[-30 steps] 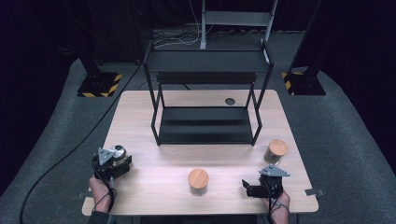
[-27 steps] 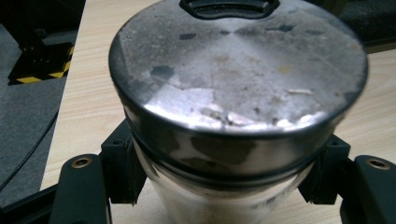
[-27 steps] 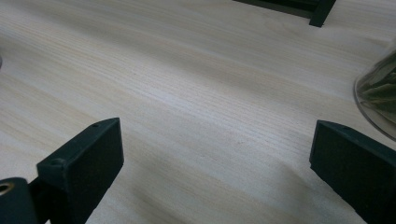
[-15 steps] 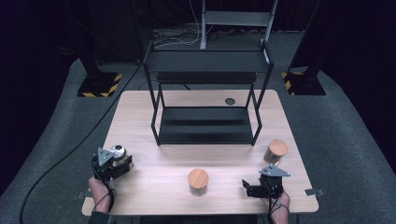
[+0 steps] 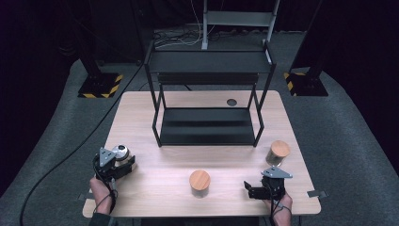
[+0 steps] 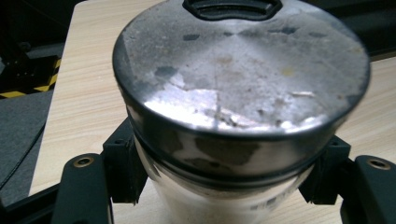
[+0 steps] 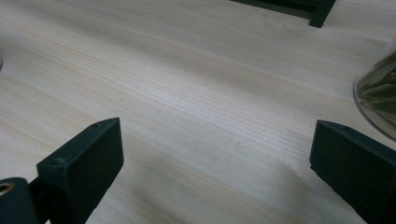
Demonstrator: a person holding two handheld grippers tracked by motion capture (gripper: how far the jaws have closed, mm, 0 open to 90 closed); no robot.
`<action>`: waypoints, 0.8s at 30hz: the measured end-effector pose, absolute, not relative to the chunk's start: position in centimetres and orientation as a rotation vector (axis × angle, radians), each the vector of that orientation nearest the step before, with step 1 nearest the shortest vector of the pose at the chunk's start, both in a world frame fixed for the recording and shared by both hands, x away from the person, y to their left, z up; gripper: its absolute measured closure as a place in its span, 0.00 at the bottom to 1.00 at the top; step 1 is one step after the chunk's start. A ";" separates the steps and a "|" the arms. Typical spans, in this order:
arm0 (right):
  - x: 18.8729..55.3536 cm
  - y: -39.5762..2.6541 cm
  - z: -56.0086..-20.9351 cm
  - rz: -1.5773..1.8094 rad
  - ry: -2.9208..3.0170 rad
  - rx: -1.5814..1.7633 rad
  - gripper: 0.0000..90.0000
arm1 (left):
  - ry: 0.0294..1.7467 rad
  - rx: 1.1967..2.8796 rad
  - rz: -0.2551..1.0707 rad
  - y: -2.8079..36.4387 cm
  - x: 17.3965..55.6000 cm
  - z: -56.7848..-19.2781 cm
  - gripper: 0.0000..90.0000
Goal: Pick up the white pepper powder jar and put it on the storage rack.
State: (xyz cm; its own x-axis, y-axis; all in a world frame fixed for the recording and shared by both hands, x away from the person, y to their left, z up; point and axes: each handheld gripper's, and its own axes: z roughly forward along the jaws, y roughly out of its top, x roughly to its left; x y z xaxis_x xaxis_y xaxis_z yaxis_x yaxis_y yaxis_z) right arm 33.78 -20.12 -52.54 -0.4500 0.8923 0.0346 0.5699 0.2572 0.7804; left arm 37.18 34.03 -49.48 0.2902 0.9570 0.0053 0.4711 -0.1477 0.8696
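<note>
A shiny metal canister [image 5: 121,151] with a scuffed steel lid [image 6: 240,88] stands upright at the table's front left. My left gripper [image 5: 123,160] is shut on it, its black pads [image 6: 123,170] pressing the body just under the lid from both sides. At the front right my right gripper [image 5: 258,187] rests low over the wooden table [image 5: 141,117]. Its jaws [image 7: 215,158] stand wide open with only bare wood between them. A glass jar [image 7: 378,93] sits just beyond its right finger, apart from it.
A glass jar with a wooden lid [image 5: 199,181] stands at the front centre, and a second one [image 5: 278,151] at the right. A black two-level metal rack [image 5: 207,94] fills the table's back half, with a cable hole [image 5: 231,101] beneath it.
</note>
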 end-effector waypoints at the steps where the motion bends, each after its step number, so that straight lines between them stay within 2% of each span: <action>1: 33.8 -20.1 -52.5 1.046 2.119 1.329 0.02 | 1.295 1.756 0.760 34.0 37.2 -49.5 0.33; 24: 33.8 -20.1 -52.5 1.048 2.119 1.324 0.02 | 1.248 1.792 0.738 32.7 37.6 -48.7 0.34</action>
